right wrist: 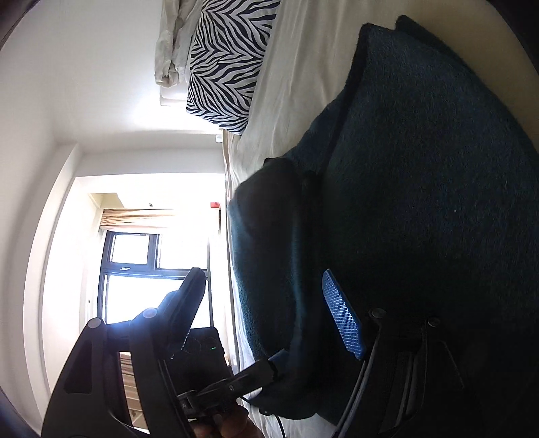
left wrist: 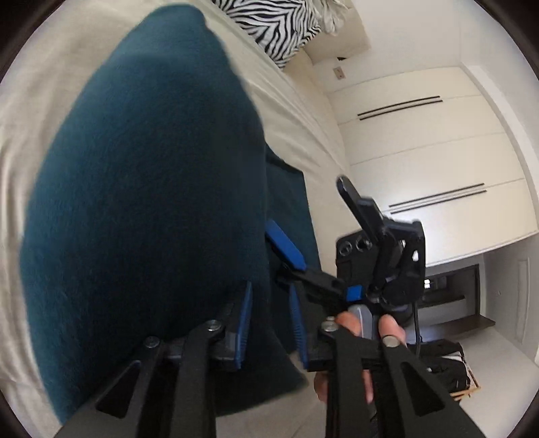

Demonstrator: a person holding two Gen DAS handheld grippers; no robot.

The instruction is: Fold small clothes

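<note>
A dark teal fleece garment [left wrist: 145,188] lies on the cream bed sheet [left wrist: 289,111]. In the left wrist view my left gripper [left wrist: 269,323] has its blue pads to either side of a fold of the teal cloth, and the cloth fills the gap. My right gripper [left wrist: 323,215] shows in that view at the right, one black finger raised and one blue pad against the garment's edge. In the right wrist view the garment [right wrist: 421,209] fills the right side, with a rolled edge. My right gripper [right wrist: 266,303] is open wide, with one blue pad over the cloth.
A zebra-print pillow [left wrist: 273,27] and a crumpled white cloth [right wrist: 171,43] lie at the head of the bed. White wardrobe doors [left wrist: 438,148] stand beyond the bed. A bright window [right wrist: 151,266] is on the other side. A box of dark clothes [left wrist: 448,374] sits on the floor.
</note>
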